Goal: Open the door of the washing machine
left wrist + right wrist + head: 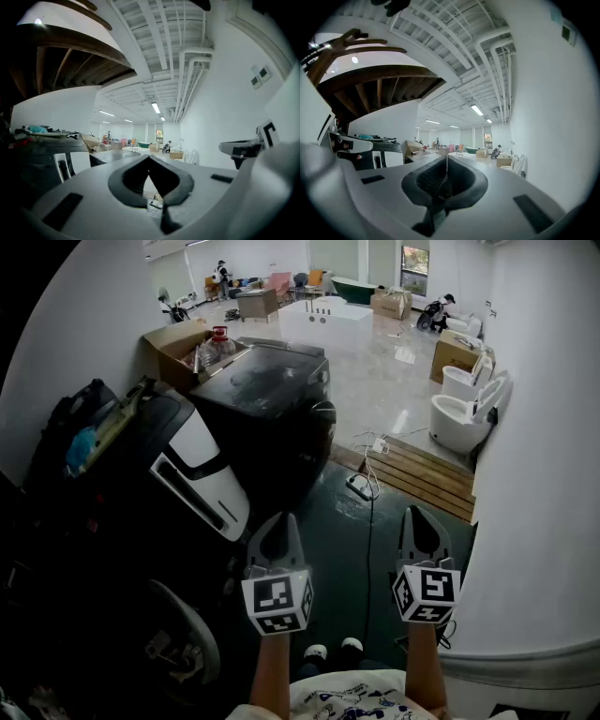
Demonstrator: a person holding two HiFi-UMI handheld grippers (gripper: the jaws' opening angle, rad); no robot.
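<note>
The washing machine sits low on the left, black and white, with its door hard to pick out. It's likely a stiff, glossy hinged panel, best hooked at an edge recess. Left gripper and right gripper hover well clear, both clenched on nothing.

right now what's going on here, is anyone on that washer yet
A person stands holding a gripper in each hand. The left gripper and right gripper are both level, shut and empty, out over the dark floor. The washing machine sits to their left, and neither gripper touches it yet.
</note>
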